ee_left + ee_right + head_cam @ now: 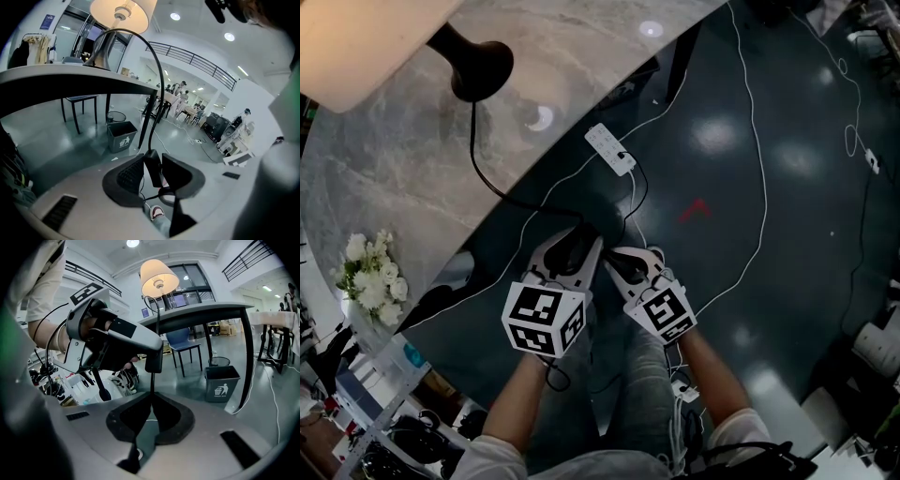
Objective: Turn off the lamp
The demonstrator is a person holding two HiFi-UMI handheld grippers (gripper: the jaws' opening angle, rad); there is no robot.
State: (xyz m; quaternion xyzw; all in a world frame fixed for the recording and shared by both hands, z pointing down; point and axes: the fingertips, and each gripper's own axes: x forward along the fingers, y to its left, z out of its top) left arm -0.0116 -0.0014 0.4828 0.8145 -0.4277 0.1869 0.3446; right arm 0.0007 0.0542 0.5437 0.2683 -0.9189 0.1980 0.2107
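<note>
Surface and room: a grey marble table (394, 159) lies ahead and to the left of both sets of fingers. A dark glossy floor (769, 187) lies under them and to their right. White flowers (373, 277) sit at the table edge, left of the left fingers. The lamp (480, 67) stands on the table, well apart from the fingers, up and left of them. We note its shade glowing warm in all three views, so it is lit. Its black cord (478, 164) leaves the base, drops over the table edge and runs down to the fingers. A white power strip (610, 149) lies on the floor just ahead of the fingertips, with white cables trailing to the right.

Containers: a grey waste bin (221, 383) stands on the floor under the table, beyond the fingers and to their right in the right gripper view. We cannot tell what is in it.

Fingers: the left gripper (572, 251) has its jaws standing wide, with the inline switch (153, 168) of the lamp cord filling the gap. Both pads (129, 176) lie against the switch body. The right gripper (623, 262) sits just beside the left one. Its jaws are drawn narrow and pinch the cord just below the switch.
</note>
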